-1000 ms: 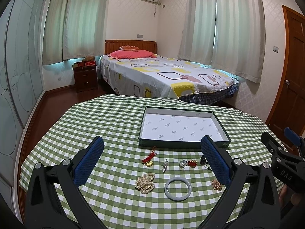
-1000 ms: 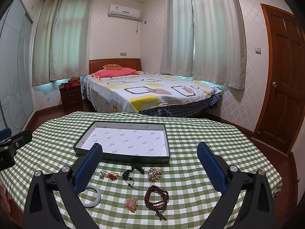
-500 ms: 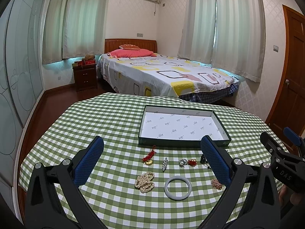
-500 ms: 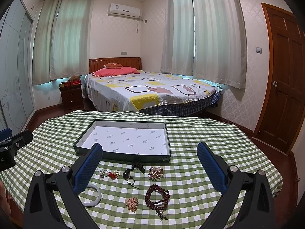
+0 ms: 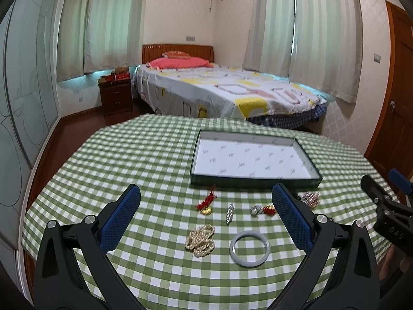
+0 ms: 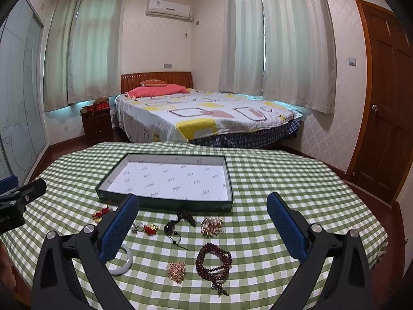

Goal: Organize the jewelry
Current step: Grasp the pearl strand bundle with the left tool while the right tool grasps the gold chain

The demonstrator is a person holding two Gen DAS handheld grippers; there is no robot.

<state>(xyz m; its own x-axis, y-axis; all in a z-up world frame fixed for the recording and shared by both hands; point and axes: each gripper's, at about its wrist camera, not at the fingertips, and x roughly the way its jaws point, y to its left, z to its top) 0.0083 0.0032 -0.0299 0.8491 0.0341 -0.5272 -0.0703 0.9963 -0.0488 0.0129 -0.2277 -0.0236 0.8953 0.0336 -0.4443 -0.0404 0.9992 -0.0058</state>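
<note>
left gripper (image 5: 205, 217) fingers wide apart, empty | right gripper (image 6: 202, 223) likewise | pale rigid jade-like bangle (image 5: 249, 248) flat on green-check tablecloth (image 5: 144, 160), near shallow white-lined green tray (image 5: 254, 180) | likely hard, slick, breakable: pinch across rim | cream pearl strand (image 5: 201, 240) limp: grab the bunch

Left gripper (image 5: 204, 210) jaws spread, right gripper (image 6: 202, 215) likewise

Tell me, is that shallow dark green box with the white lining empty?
Empty. The shallow dark green box shows only bare printed white lining; every jewelry piece, like the white bangle, lies outside on the checked tablecloth.
</note>
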